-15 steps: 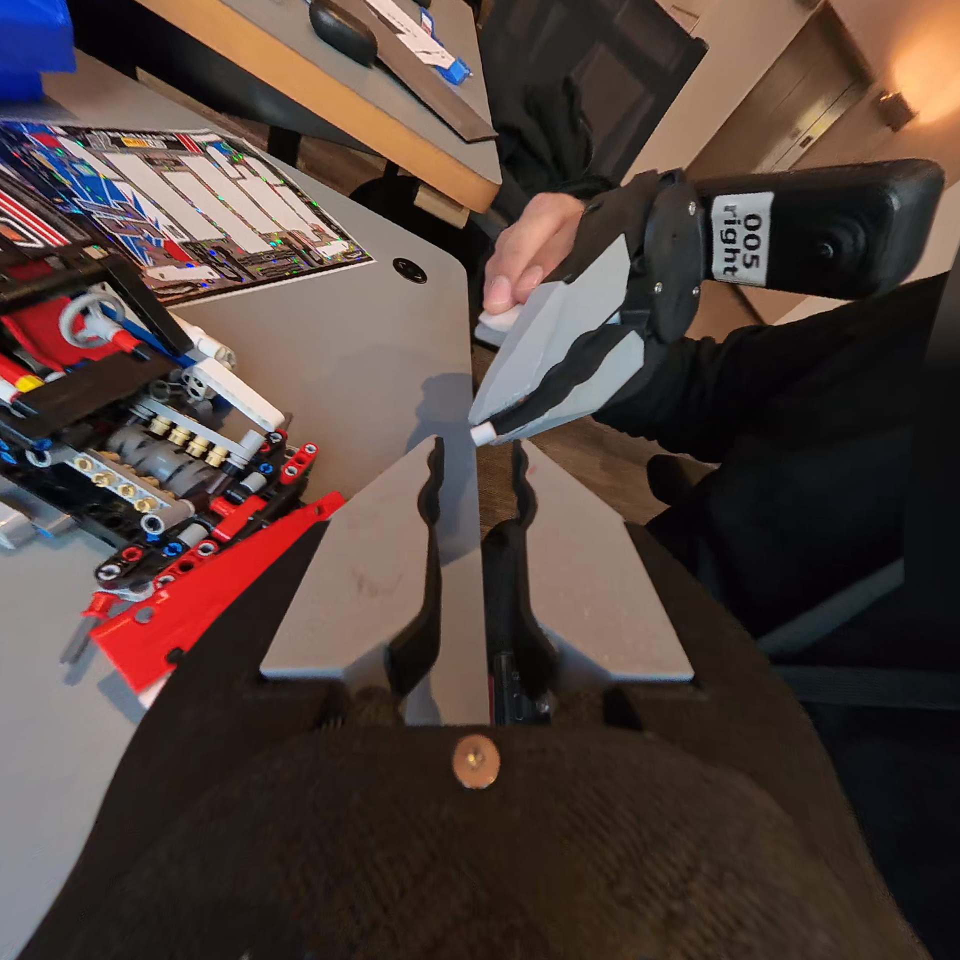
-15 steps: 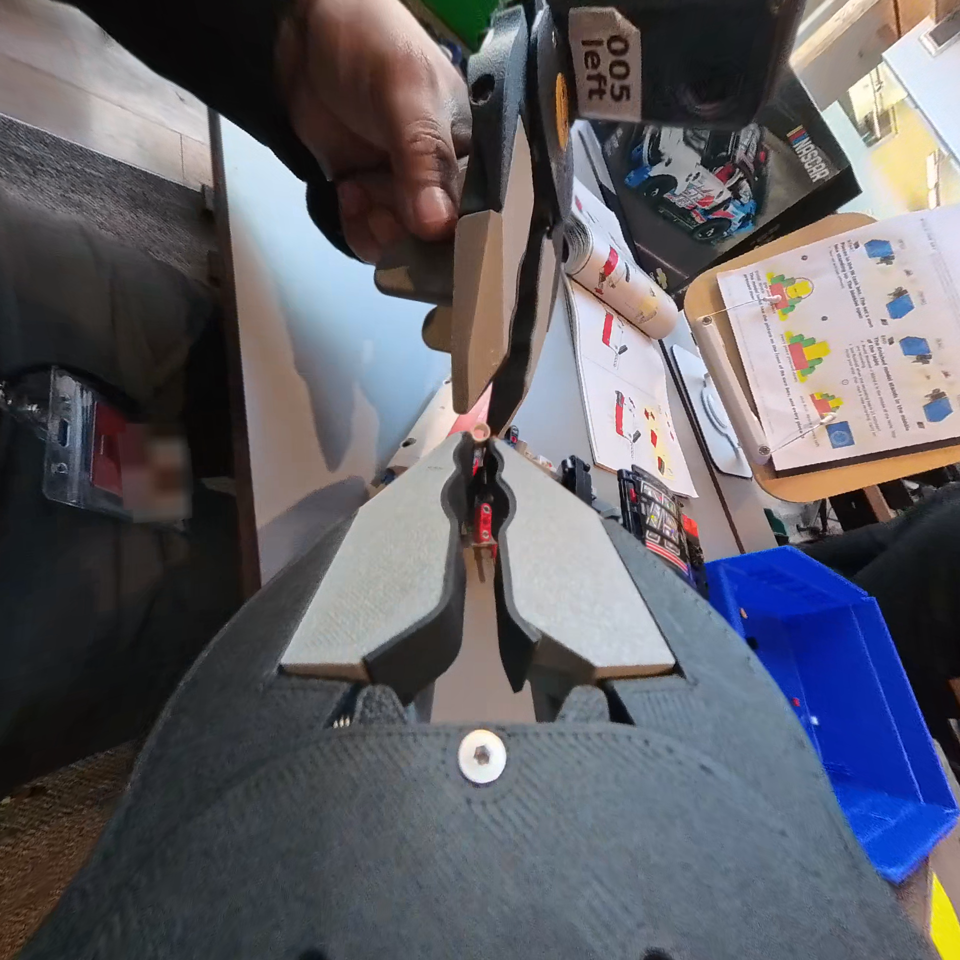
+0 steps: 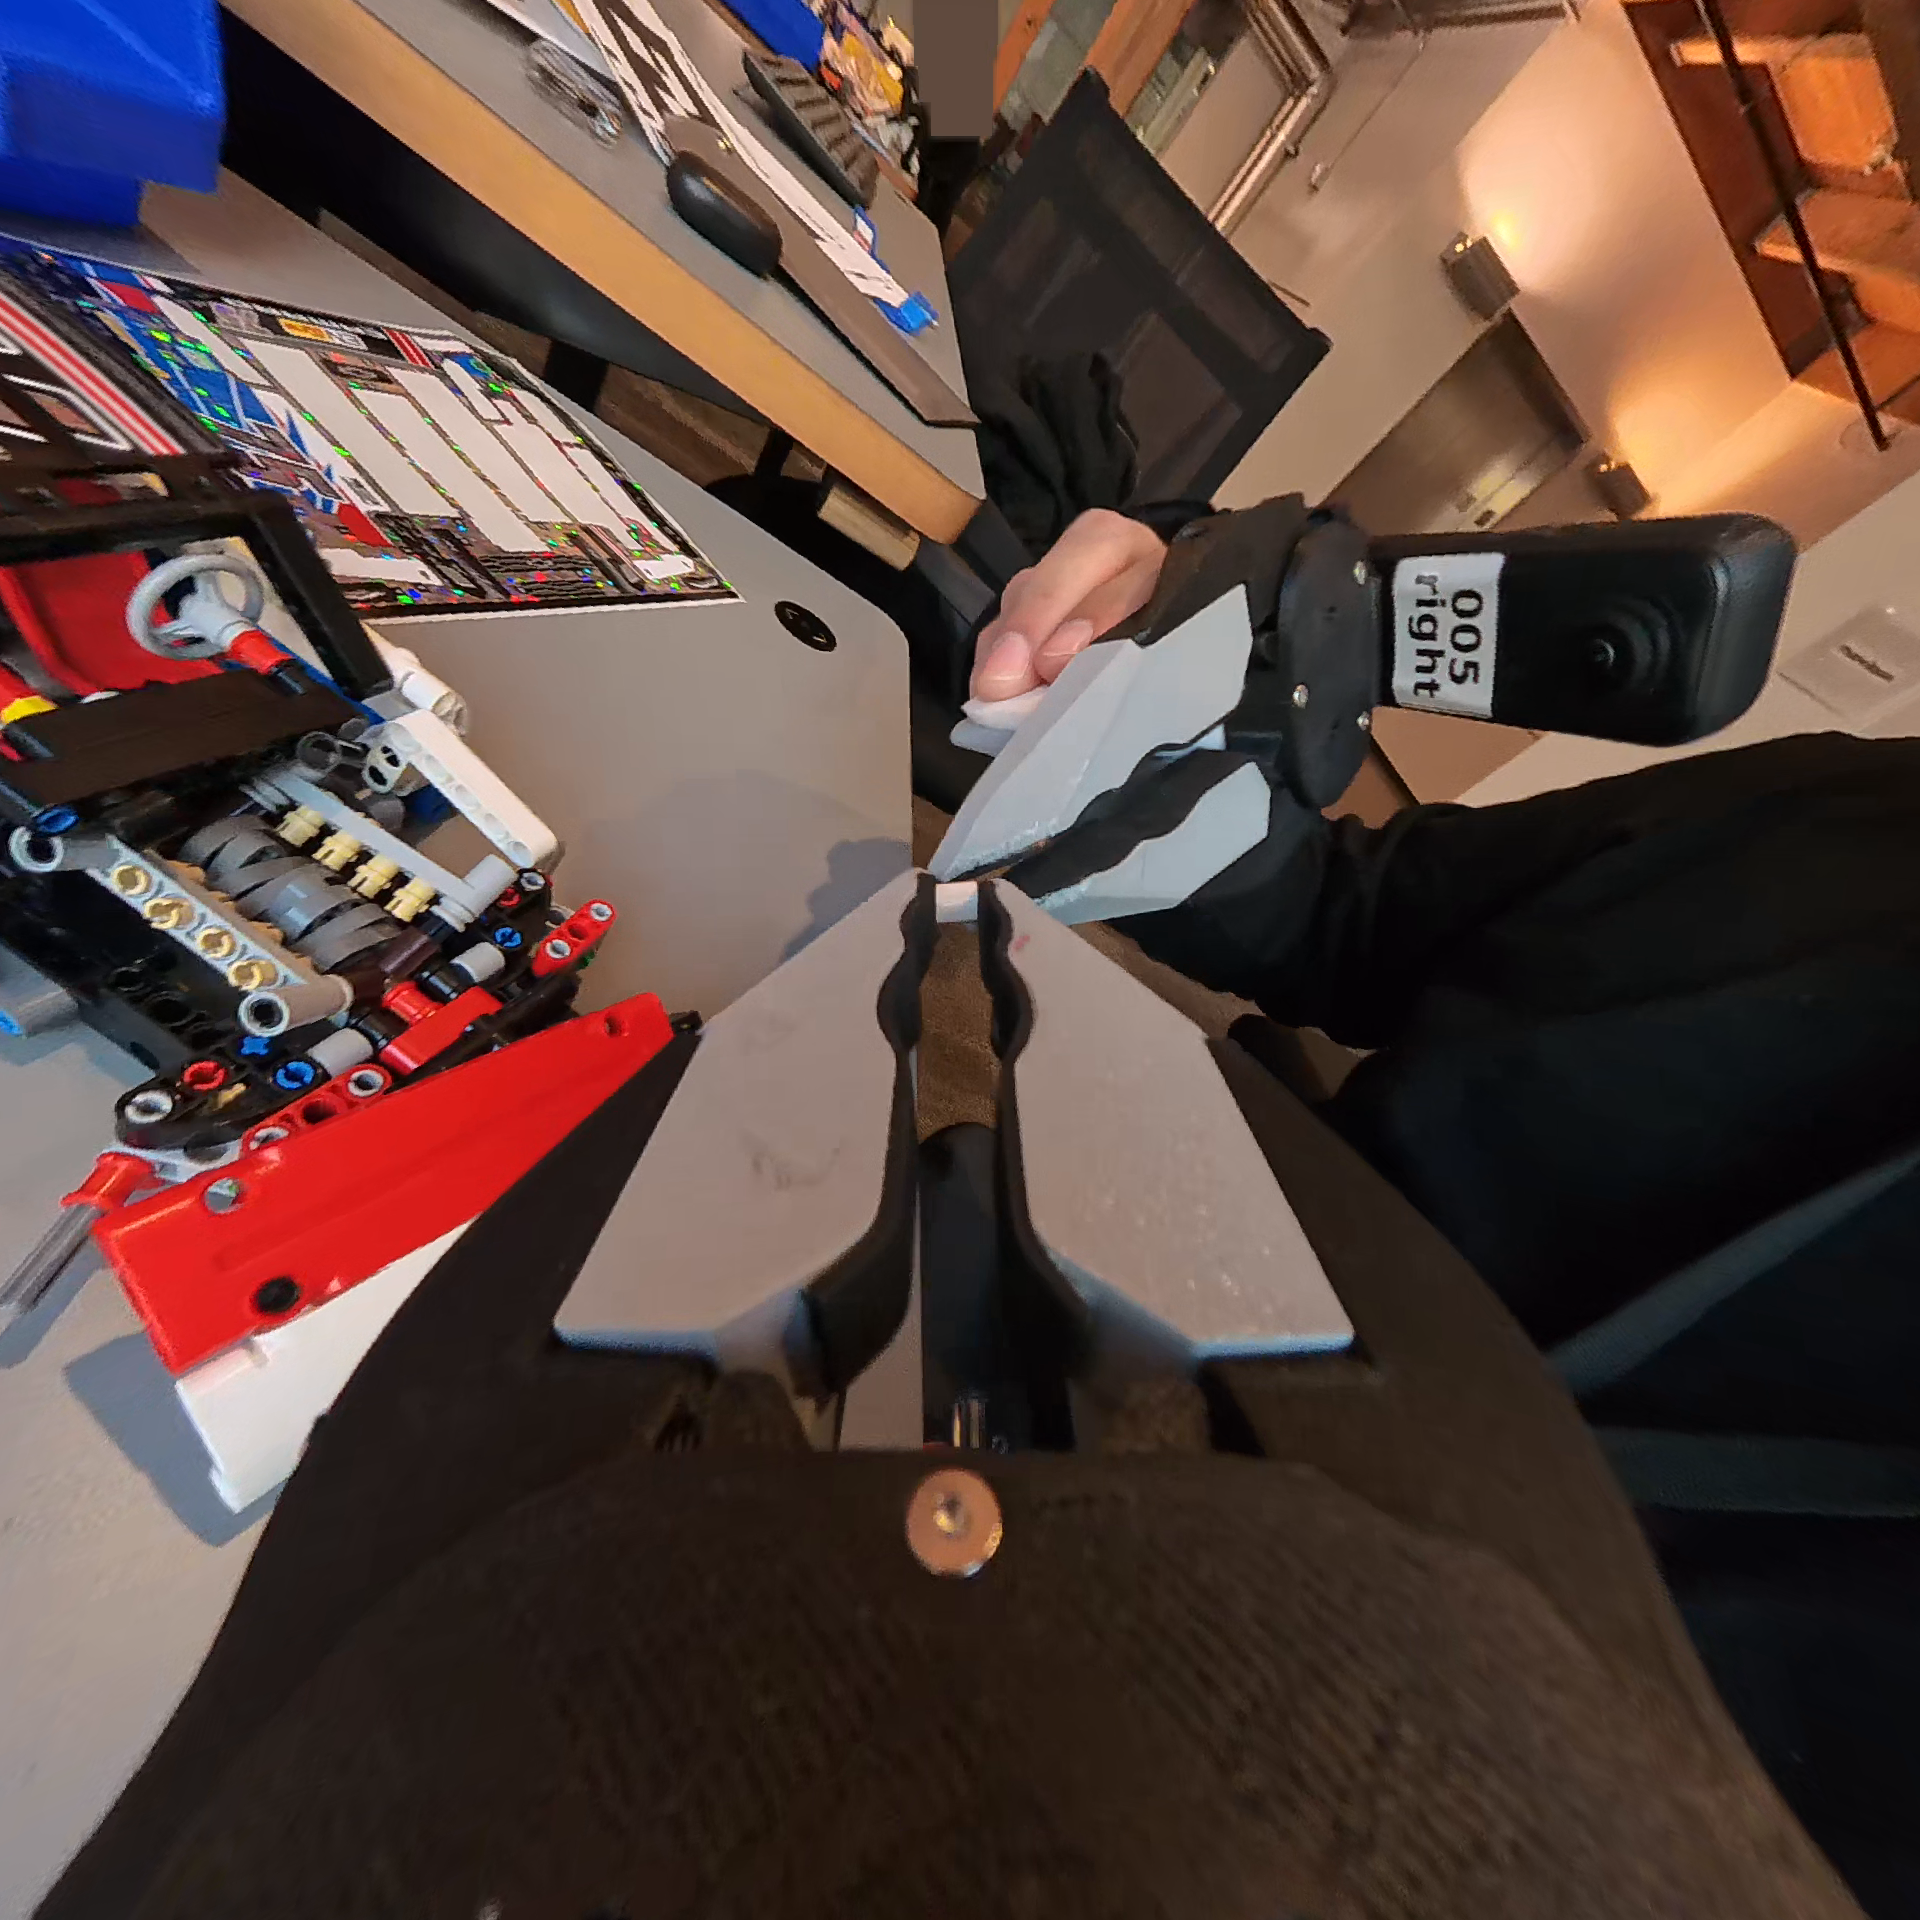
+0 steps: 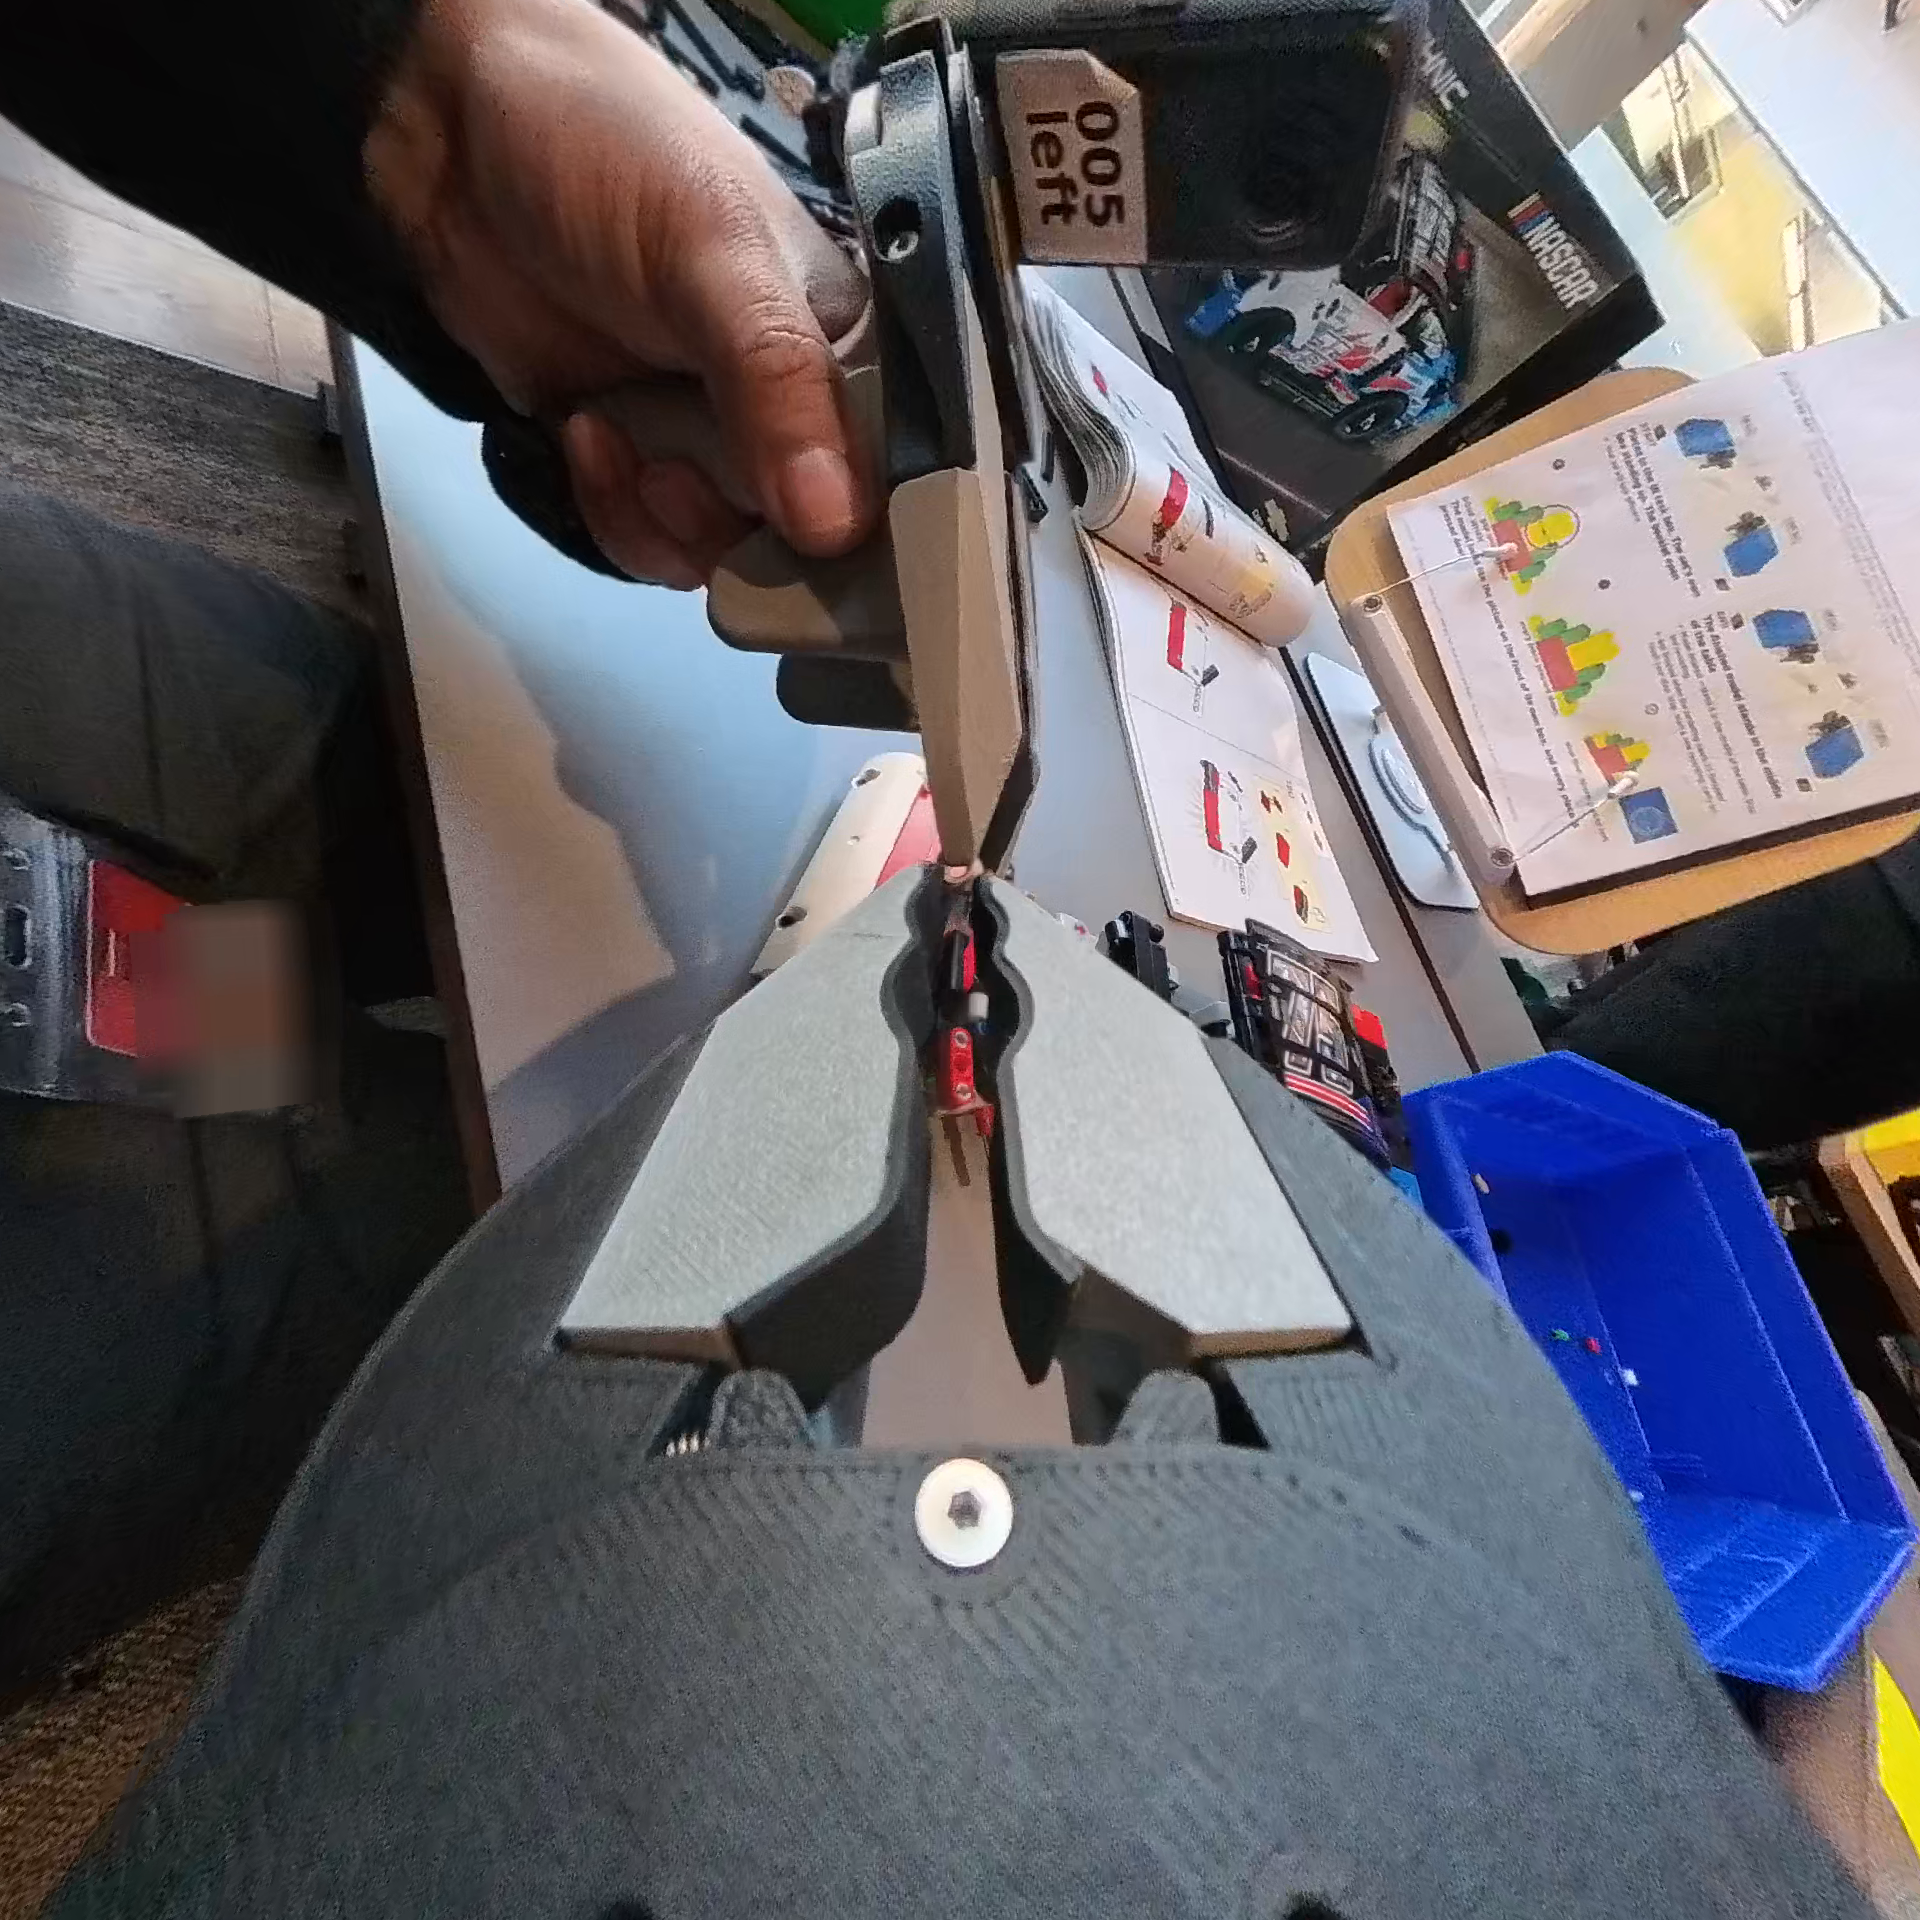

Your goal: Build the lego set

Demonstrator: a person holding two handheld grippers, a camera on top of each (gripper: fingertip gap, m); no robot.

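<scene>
A small white peg (image 3: 957,903) is pinched between the tips of both grippers, in the air just off the table's near edge. My left gripper (image 3: 953,900) is shut on it. My right gripper (image 3: 987,875) comes in from the right and meets it tip to tip. In the right wrist view my right gripper (image 4: 958,883) is shut on the same peg (image 4: 962,871), and the left gripper (image 4: 977,847) reaches down onto it from above. The part-built lego car (image 3: 218,883) with its red panel (image 3: 364,1174) lies on the grey table (image 3: 665,748) to the left.
A sticker sheet (image 3: 416,447) lies behind the car. A blue bin (image 4: 1662,1351), an open instruction booklet (image 4: 1216,748), the set's box (image 4: 1403,260) and a clipboard with a printed sheet (image 4: 1662,623) are on the table. The person's dark-clothed legs (image 3: 1558,987) are below the grippers.
My left gripper has moved up to the right gripper's tips and closed its fingers on the white peg that the right gripper was holding.
</scene>
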